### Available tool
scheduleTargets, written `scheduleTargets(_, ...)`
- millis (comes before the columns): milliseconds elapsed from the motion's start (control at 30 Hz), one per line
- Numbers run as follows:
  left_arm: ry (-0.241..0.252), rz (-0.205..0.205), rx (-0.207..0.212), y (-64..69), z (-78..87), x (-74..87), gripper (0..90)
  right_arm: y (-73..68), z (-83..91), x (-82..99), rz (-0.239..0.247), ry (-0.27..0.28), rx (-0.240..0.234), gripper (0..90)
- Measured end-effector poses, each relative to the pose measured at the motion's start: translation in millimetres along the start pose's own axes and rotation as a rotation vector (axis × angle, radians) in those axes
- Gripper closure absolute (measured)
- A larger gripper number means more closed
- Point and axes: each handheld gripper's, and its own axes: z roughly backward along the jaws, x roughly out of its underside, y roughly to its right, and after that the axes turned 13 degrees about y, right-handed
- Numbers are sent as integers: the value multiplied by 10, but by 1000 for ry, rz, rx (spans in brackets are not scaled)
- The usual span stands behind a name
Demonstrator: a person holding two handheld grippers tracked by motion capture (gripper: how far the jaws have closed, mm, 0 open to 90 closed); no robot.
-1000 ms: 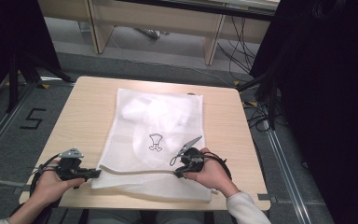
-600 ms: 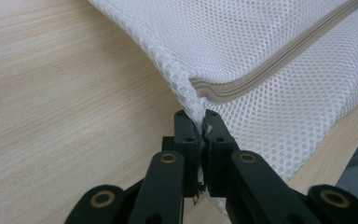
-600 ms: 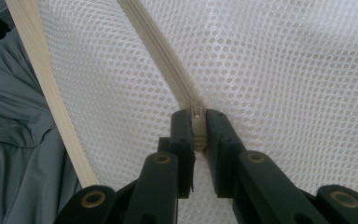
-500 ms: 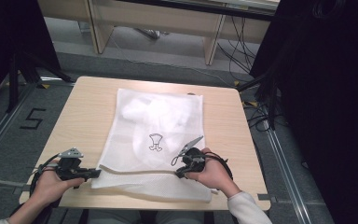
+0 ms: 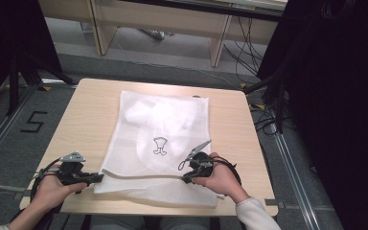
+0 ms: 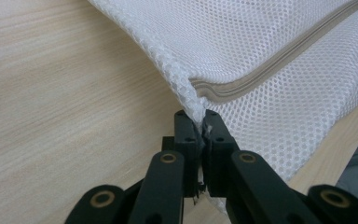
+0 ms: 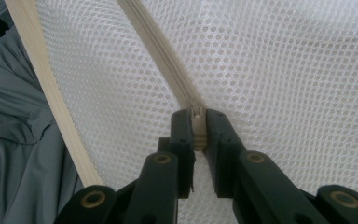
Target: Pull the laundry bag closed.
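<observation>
A light wooden table (image 5: 91, 110) sits mid-room on a grey floor (image 5: 139, 57). At twelve o'clock stands pale wooden furniture (image 5: 172, 19), with black cables (image 5: 230, 72) trailing across the floor beneath it. Black curtains (image 5: 335, 96) hang at three o'clock and darkness fills nine. A black "5" (image 5: 33, 121) marks the floor at nine, and metal floor rails (image 5: 292, 191) run at four.

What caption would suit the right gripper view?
Right gripper clamps the zipper pull of a white mesh laundry bag.
</observation>
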Motion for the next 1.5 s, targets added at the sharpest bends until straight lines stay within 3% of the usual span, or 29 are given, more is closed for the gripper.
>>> scheduleTargets(233, 2, 2, -2, 1, 0, 1, 857, 2, 12, 25, 0, -7, 8, 827)
scheduleTargets(267, 22, 4, -4, 5, -9, 11, 857, 3, 15, 28, -2, -7, 10, 827)
scheduleTargets(367, 1, 1, 0, 0, -1, 1, 857, 14, 24, 46, -5, -9, 11, 827)
scheduleTargets(400, 23, 4, -4, 5, -10, 11, 857, 18, 28, 53, -8, -7, 10, 827)
scheduleTargets(467, 2, -3, -7, 2, 0, 1, 857, 20, 32, 65, -8, -7, 10, 827)
scheduleTargets(1500, 4, 5, 2, 4, -5, 3, 857, 93, 115, 190, -19, -6, 28, 827)
